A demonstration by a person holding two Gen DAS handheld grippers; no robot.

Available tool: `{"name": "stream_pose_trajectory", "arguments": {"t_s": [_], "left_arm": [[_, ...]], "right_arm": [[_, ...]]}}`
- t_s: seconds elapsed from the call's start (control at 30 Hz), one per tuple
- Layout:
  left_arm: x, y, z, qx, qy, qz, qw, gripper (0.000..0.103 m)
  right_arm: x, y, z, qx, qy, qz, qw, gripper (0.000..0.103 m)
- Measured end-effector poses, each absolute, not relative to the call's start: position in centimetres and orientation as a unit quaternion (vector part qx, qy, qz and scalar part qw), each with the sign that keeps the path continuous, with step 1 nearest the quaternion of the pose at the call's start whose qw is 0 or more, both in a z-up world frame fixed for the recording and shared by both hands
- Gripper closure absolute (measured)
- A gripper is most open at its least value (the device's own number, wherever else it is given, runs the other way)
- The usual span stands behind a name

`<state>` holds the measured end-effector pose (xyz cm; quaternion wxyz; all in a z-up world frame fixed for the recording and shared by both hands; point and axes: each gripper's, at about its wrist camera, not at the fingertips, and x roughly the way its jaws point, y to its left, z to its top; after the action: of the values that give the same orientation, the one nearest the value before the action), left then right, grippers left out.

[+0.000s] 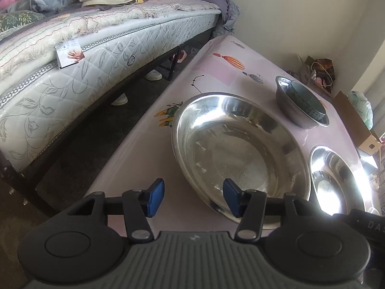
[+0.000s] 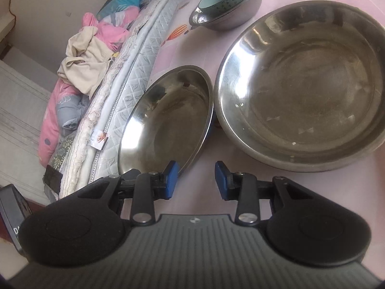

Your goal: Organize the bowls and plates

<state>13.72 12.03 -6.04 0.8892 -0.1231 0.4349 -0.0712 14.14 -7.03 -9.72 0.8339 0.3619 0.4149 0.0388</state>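
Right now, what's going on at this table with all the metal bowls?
A person holds a tool in each hand over a pink table, sorting dishes. The left tool hovers open at the near rim of the big bowl. The right tool is open too, at the near edge of the medium bowl; neither grips anything. At the far end, a teal bowl already sits nested in a small steel bowl.

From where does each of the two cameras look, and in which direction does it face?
Left wrist: sits on the open left gripper, looking down at the large round steel basin on the pink table.
Right wrist: sits on the open right gripper, facing the smaller steel plate.
Shared: basin, plate, and the teal bowl nested in a steel bowl.
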Motion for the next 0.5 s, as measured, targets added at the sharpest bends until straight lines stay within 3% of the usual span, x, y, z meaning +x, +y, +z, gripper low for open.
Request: {"name": "stream_pose_trajectory", "arguments": {"t_s": [0.2,0.3,0.5], "left_arm": [[14.5,11.6,-6.3,-0.111,0.439,-0.077,0.888,0.08],[14.5,11.4,-6.2,-0.107,0.439,-0.077,0.889,0.083],[13.2,12.2,-5.9,-0.119,0.446,-0.087,0.883,0.083]], "right_arm": [[16.0,-6.1,-10.7,0.36,0.405,0.018,0.841,0.074],[16.5,-5.9,-11.0,0.362,0.401,0.017,0.842,0.085],[15.9,-6.0,-10.7,0.359,0.411,0.029,0.837,0.086]]}}
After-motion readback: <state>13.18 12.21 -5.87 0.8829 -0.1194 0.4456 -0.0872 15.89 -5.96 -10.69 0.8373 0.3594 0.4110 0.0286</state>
